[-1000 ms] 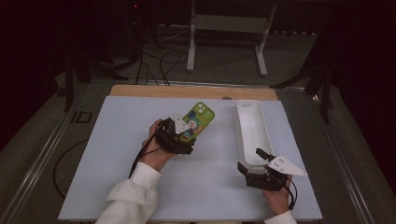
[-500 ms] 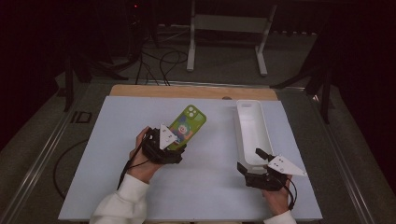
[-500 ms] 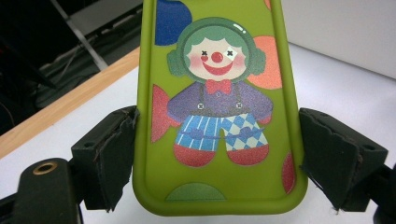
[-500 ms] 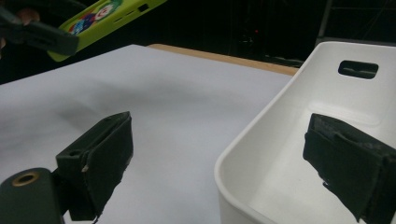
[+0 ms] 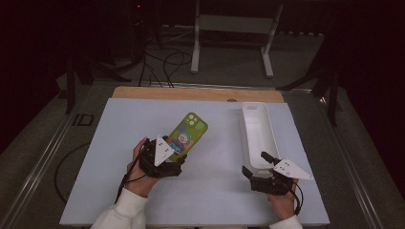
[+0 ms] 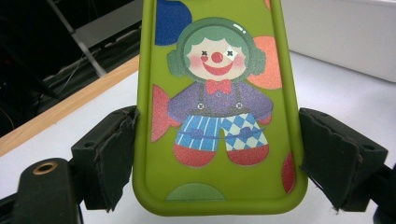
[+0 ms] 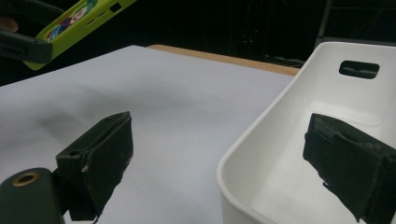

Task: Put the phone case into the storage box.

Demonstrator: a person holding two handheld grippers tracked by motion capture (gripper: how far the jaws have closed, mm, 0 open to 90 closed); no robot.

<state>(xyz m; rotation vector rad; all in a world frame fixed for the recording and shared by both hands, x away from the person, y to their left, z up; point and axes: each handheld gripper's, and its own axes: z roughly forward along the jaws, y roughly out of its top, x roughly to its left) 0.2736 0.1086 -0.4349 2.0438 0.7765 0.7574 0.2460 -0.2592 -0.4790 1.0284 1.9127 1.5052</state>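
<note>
The left claw (image 5: 175, 151) grips a lime-green rubbery phone case (clown print) (image 6: 217, 102) above the pale worktop (image 5: 210, 191). The right claw (image 5: 263, 164) gapes around the long white plastic tray's (image 5: 258, 131) near rim.

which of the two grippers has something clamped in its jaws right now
The left gripper: its jaws press the sides of the green phone case. The right gripper gapes open at the white tray's end.

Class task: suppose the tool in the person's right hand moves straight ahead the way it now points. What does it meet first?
Most likely the near end wall of the long white plastic tray: the right tool, jaws open, straddles that rim, though the gap to it is hard to judge.
</note>
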